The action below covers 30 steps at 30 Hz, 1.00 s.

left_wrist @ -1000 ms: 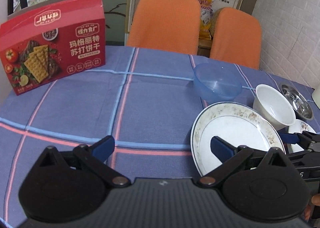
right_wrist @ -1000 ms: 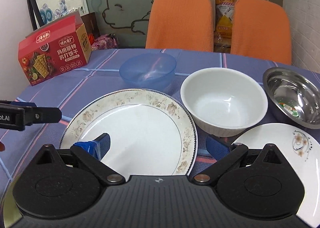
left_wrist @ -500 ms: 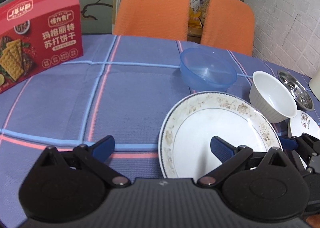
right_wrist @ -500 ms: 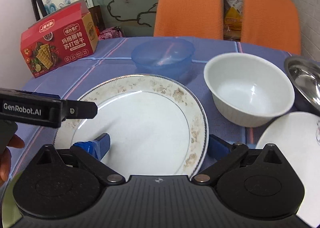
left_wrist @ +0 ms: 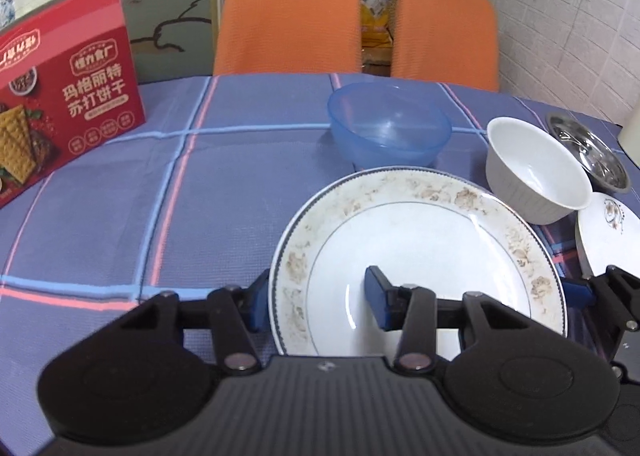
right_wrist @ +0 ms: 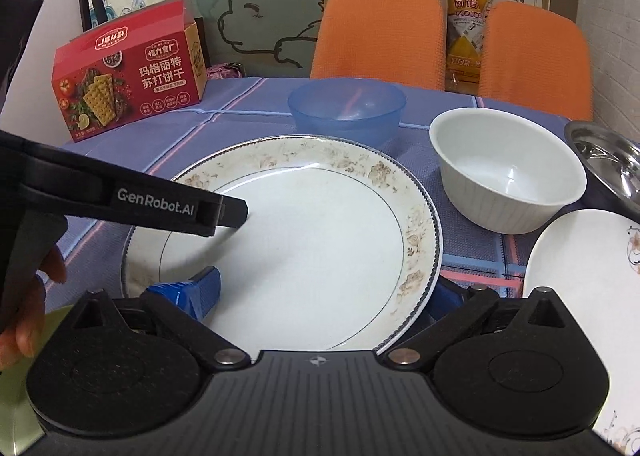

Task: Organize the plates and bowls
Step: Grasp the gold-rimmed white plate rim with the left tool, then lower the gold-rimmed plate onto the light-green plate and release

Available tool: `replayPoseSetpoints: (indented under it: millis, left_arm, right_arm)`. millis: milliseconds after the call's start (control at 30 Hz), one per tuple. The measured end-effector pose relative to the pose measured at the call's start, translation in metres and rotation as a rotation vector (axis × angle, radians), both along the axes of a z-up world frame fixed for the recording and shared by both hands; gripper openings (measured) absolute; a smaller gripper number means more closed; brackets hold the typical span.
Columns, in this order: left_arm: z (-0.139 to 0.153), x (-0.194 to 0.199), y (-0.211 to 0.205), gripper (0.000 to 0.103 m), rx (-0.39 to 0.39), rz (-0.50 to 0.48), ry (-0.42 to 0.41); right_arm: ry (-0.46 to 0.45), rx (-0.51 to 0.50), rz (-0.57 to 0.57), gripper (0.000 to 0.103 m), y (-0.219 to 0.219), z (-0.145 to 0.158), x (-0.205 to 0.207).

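Left gripper (left_wrist: 318,298) closing across the near-left rim of the floral-rimmed plate (left_wrist: 420,252) at table centre, right gripper (right_wrist: 326,294) opening wide astride its near-right rim; seat both pads fully on the rim before lifting, keep it level.

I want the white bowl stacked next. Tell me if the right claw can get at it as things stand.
Probably yes. The right claw stands open, straddling the near right rim of the large floral plate, holding nothing. The white bowl sits just beyond on the right, empty, with nothing visibly between them; only the plate's rim needs clearing.
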<state>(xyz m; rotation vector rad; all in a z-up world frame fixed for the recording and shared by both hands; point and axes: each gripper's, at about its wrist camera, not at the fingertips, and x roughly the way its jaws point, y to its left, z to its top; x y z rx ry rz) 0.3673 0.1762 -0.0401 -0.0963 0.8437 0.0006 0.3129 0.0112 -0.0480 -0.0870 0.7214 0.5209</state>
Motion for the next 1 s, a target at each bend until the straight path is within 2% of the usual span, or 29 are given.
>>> replayPoseSetpoints:
  millis: [133, 267, 333, 533, 733, 1000]
  left_arm:
    - [0.001, -0.001, -0.001, 0.045, 0.01, 0.011, 0.001]
    - [0.008, -0.008, -0.007, 0.043, 0.068, 0.019, -0.031]
    - [0.015, -0.012, -0.007, 0.043, 0.07, 0.022, -0.047]
    - [0.038, -0.035, -0.007, 0.043, 0.056, 0.024, -0.104]
    - [0.048, -0.089, -0.006, 0.043, 0.053, 0.029, -0.121]
    - [0.03, -0.173, -0.003, 0.043, 0.049, 0.078, -0.087]
  right_arm:
    - [0.042, 0.031, -0.033, 0.091, 0.0, 0.004, 0.006]
    - [0.043, 0.034, -0.034, 0.091, 0.001, 0.003, 0.003]
    - [0.044, 0.054, -0.035, 0.091, 0.001, 0.005, 0.0]
    - [-0.03, 0.063, -0.04, 0.091, 0.0, 0.024, -0.013]
    - [-0.063, 0.075, -0.026, 0.091, -0.003, 0.042, -0.045]
    - [-0.034, 0.096, -0.004, 0.092, -0.003, 0.04, -0.125]
